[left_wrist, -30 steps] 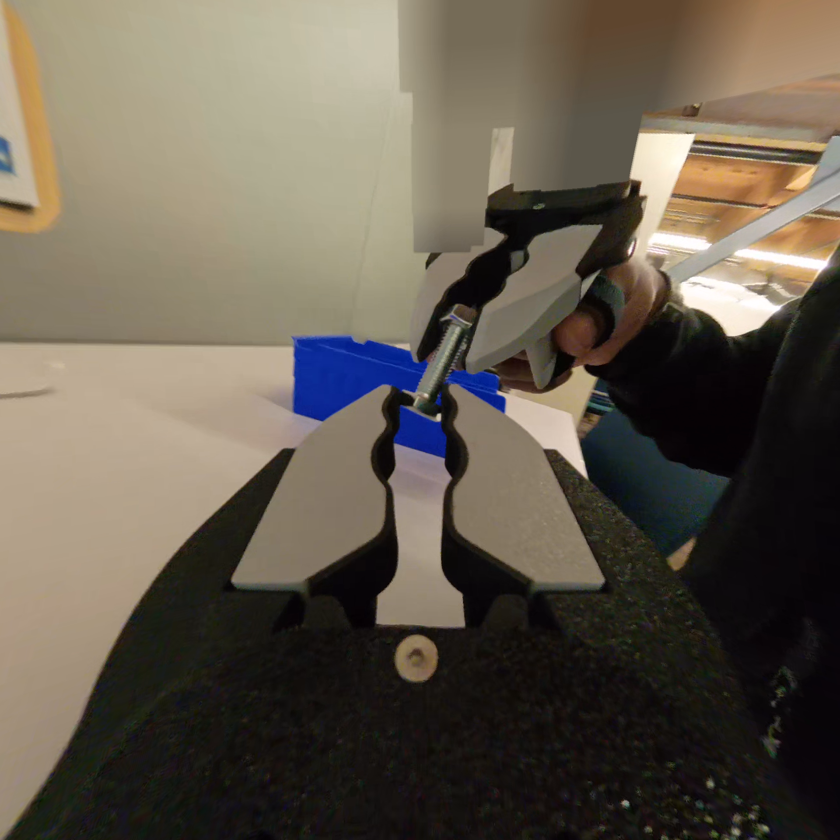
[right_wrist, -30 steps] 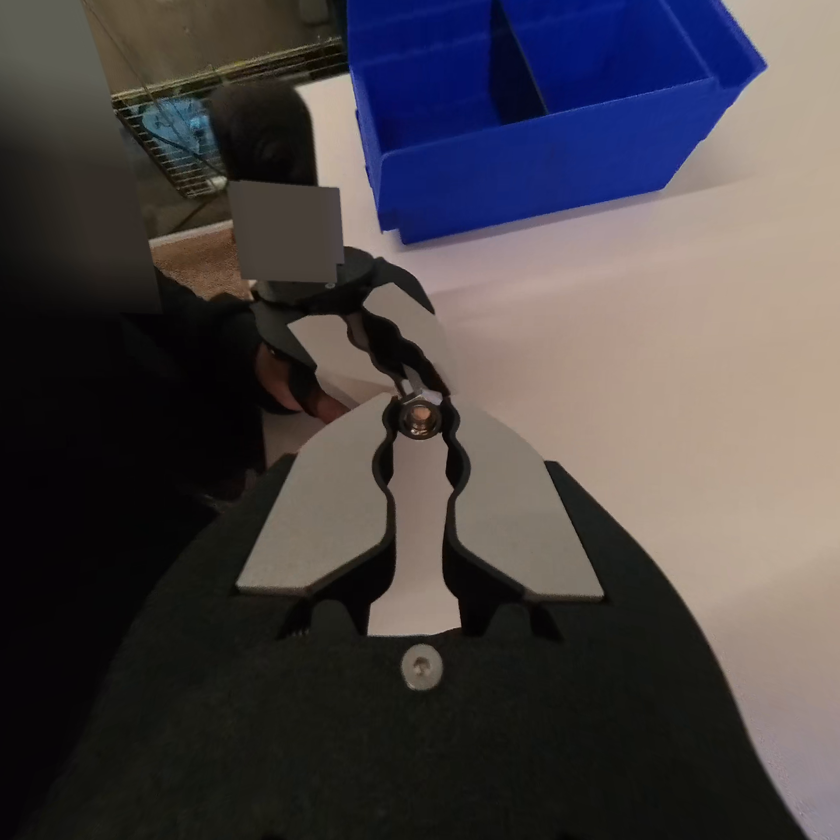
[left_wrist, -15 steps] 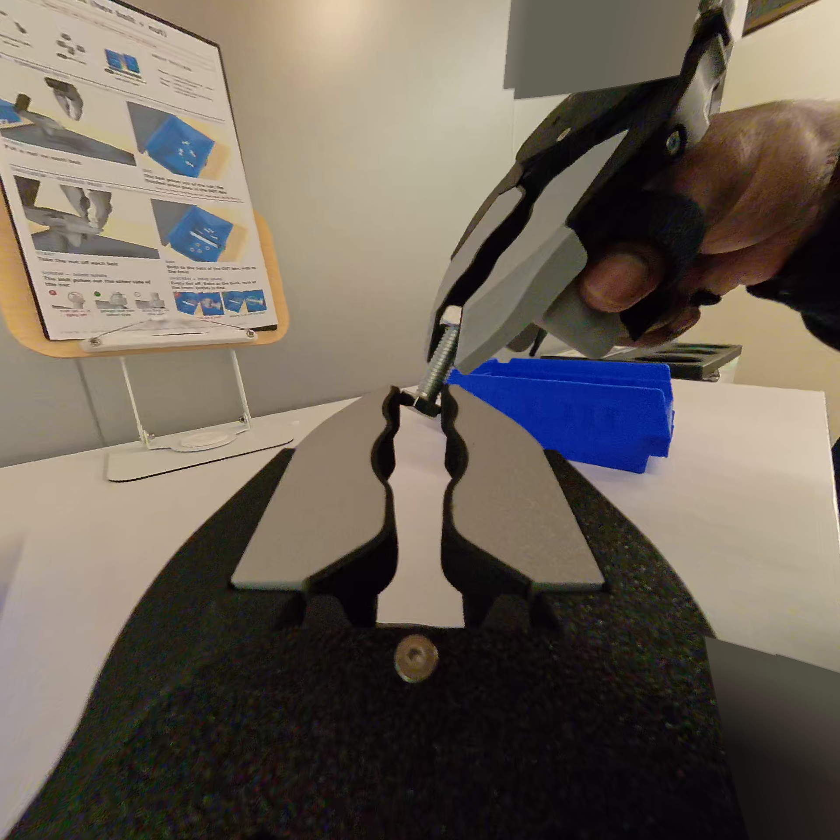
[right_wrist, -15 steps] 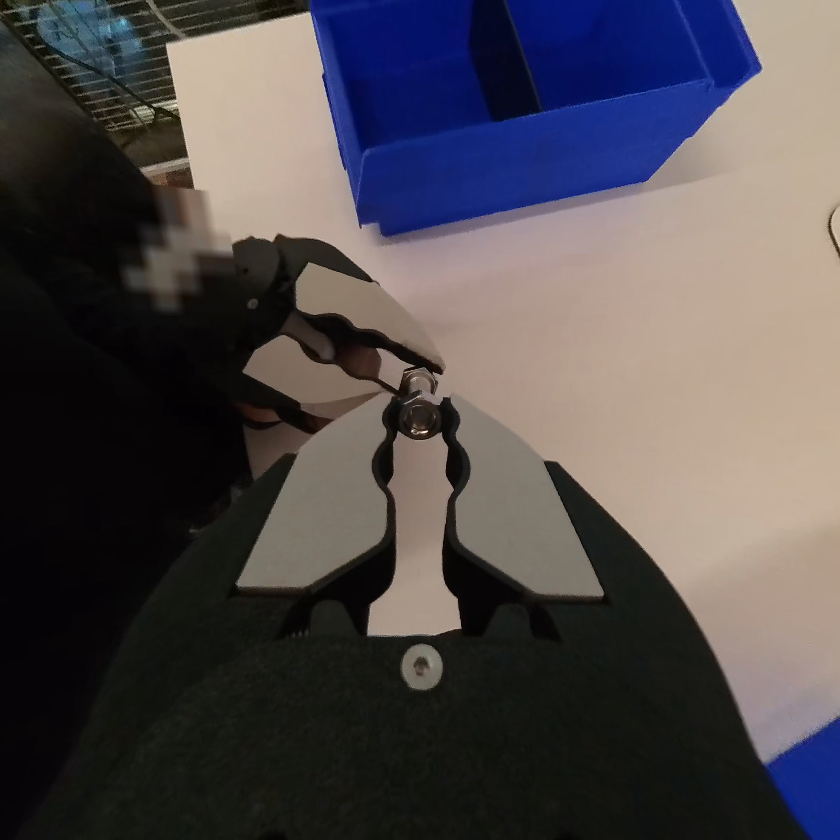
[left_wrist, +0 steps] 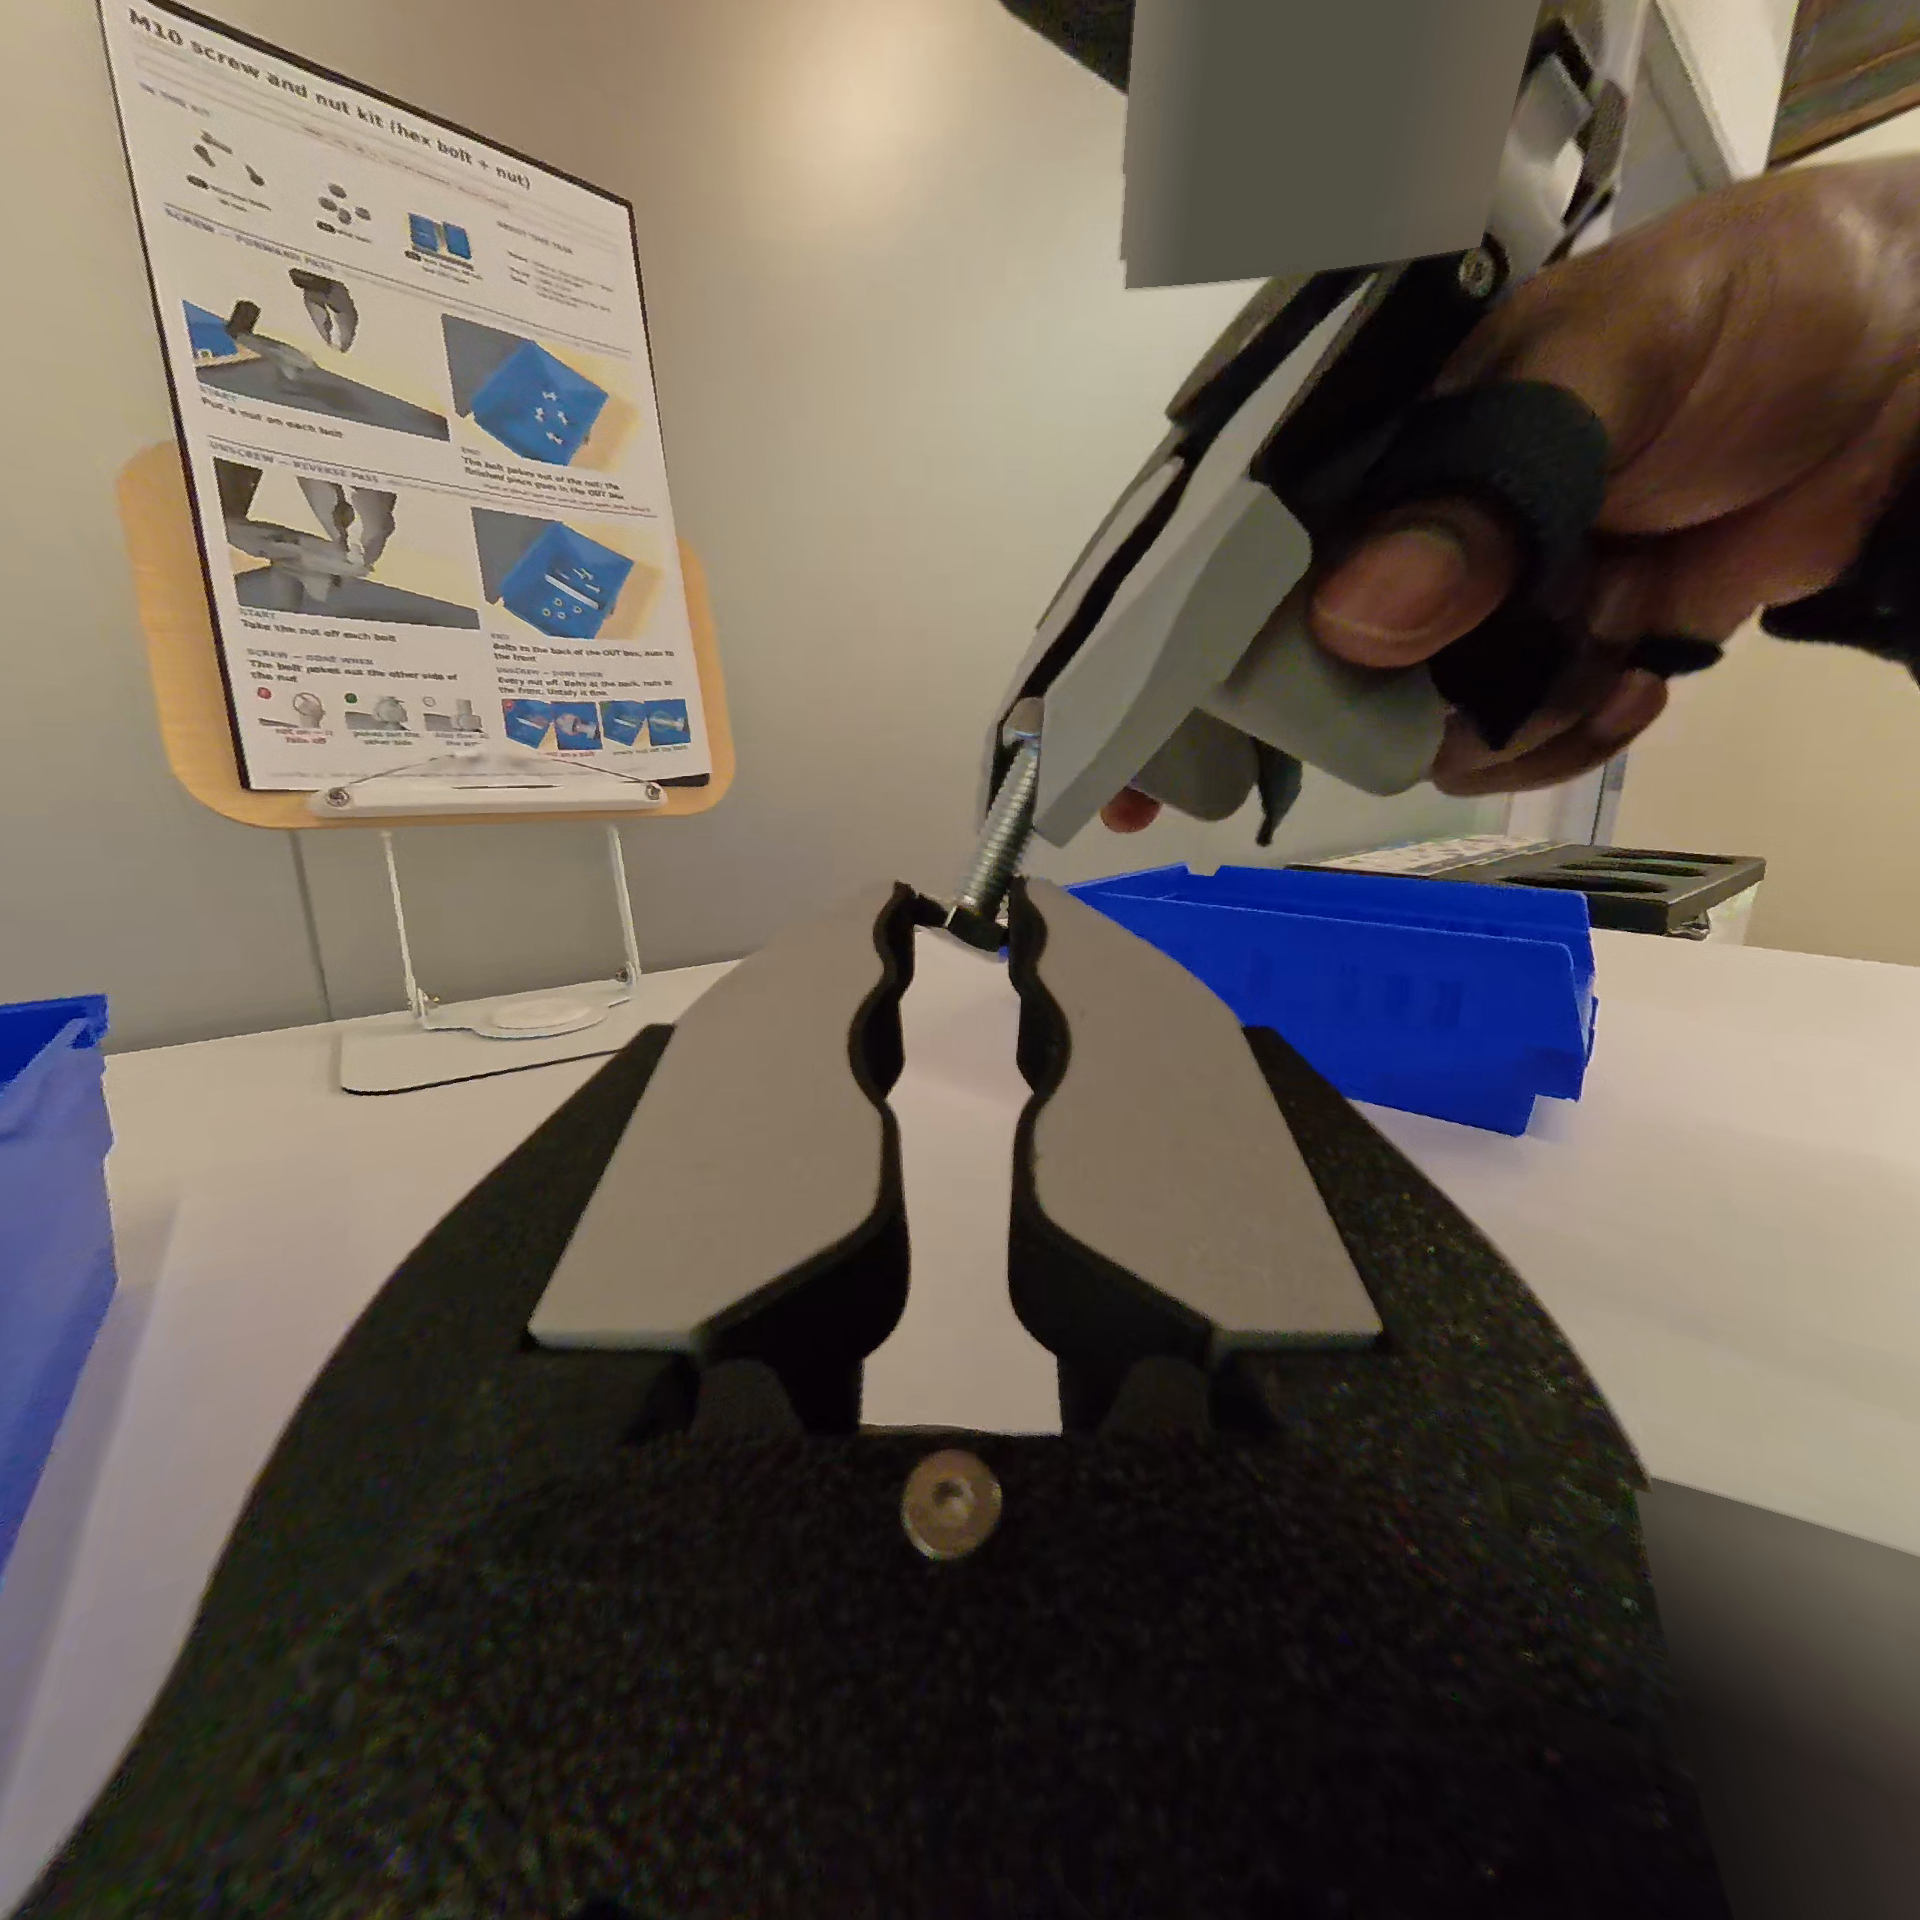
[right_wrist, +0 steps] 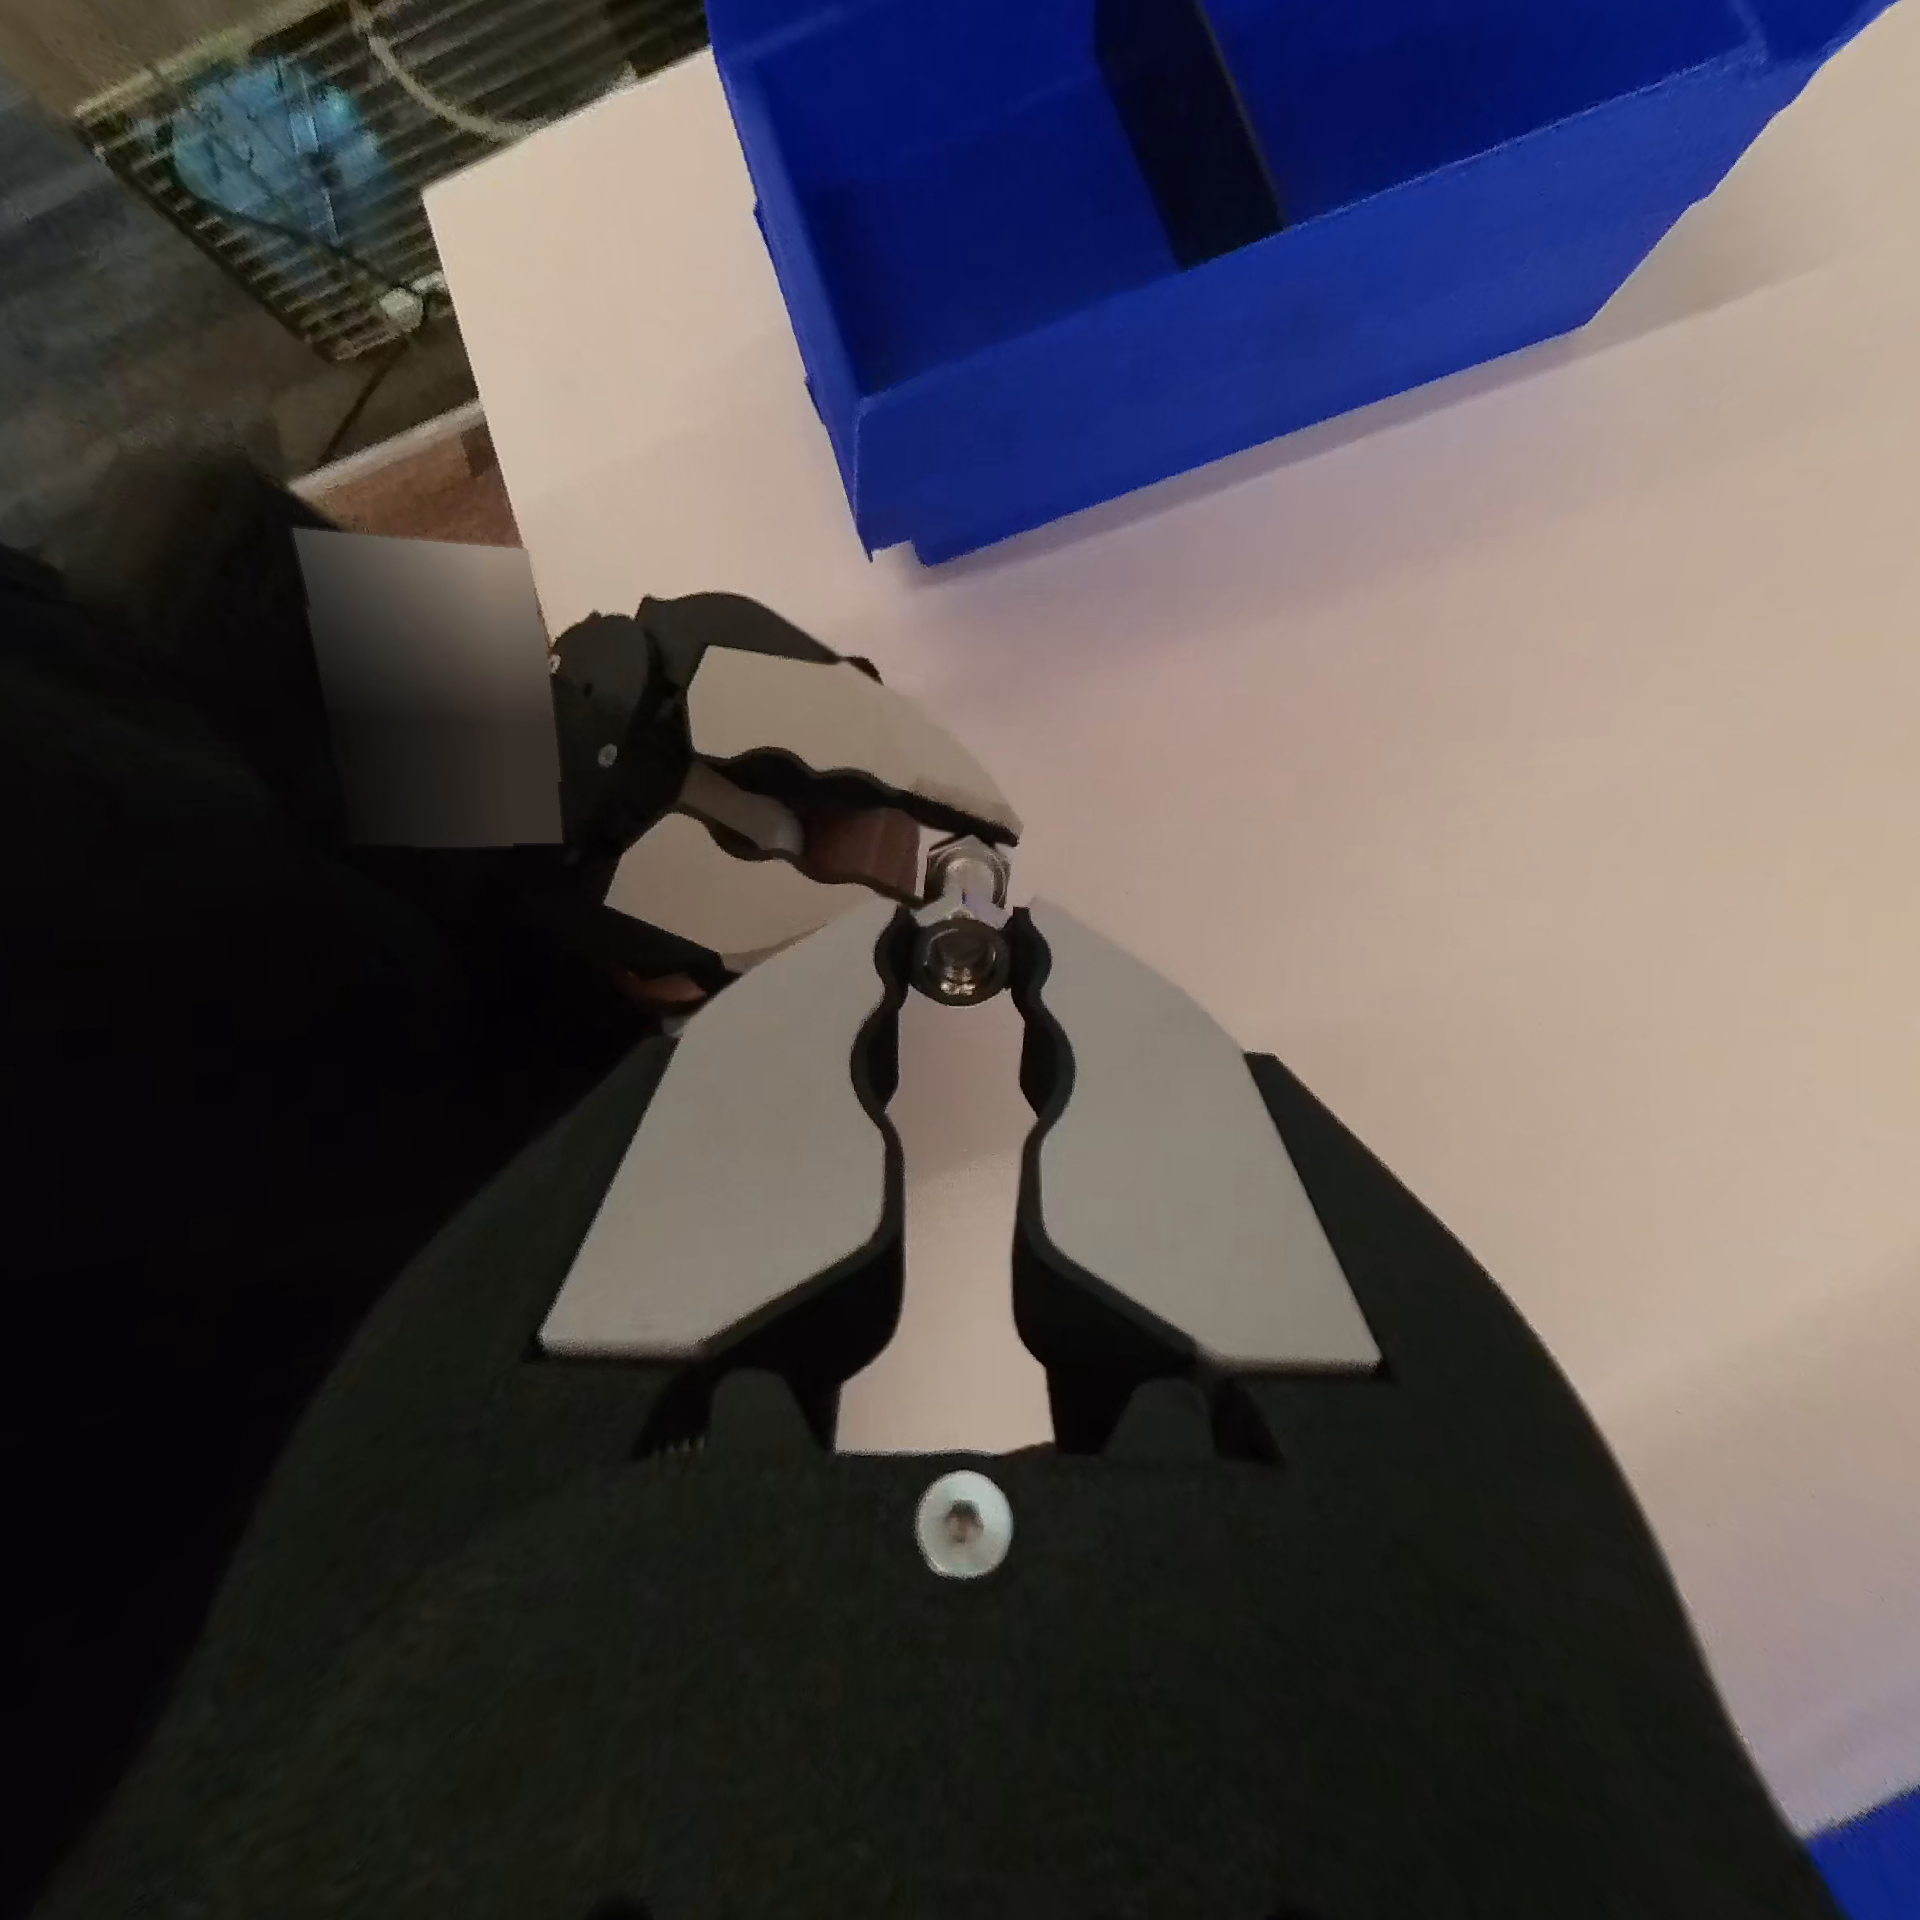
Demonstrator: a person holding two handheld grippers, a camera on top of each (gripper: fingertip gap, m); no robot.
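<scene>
Both grippers on one bolt, above white table.
Left gripper clamps the nut; right gripper clamps the head. Blue bin beyond the bolt.

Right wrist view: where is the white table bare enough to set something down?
Bare white table runs right of the two grippers, below the blue divided bin. Crowded at left, where the right gripper and left gripper meet on the bolt.

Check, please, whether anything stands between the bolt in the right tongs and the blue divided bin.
Nothing visible does: only bare white table separates the bolt from the blue bin; the left tongs grip its nut.
</scene>
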